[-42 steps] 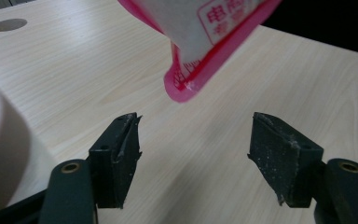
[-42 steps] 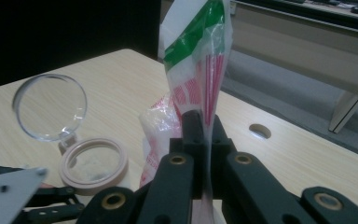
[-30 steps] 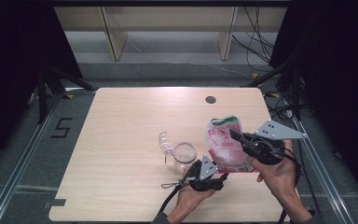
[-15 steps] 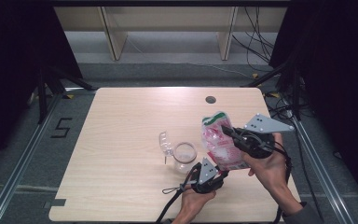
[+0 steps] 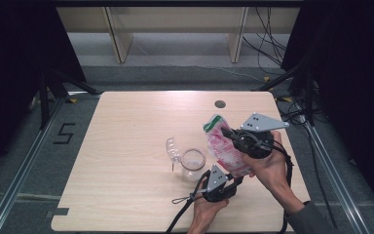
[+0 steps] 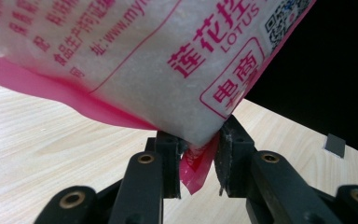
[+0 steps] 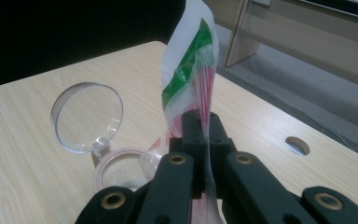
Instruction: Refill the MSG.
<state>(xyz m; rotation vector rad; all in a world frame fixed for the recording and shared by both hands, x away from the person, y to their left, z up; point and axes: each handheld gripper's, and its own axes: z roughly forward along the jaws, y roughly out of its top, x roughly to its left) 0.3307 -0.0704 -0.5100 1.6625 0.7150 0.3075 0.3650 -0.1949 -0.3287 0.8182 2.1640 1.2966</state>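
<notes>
You are holding the bag (image 5: 225,146) tilted above the table (image 5: 126,141) between both grippers, at about 4 o'clock from the table's middle. Your right hand (image 5: 268,165) is reaching in from 5 o'clock, wrist bent, with the right gripper (image 5: 231,134) pointing toward 9 o'clock and clamping the bag's thin upper film; in the right gripper view its jaws are standing tight together on the plastic (image 7: 204,121) below the green strip. Your left hand (image 5: 207,209) is coming up from 6 o'clock, its left gripper (image 5: 233,179) aiming toward 2 o'clock at the bag's lower corner. Its jaws have just been closing, and in the left gripper view they are pinching the pink corner (image 6: 196,161), the white fill bulging above them. The jar (image 5: 193,163), lid (image 5: 173,147) swung open at its 10 o'clock, is standing on the table just at 9 o'clock of the bag.
</notes>
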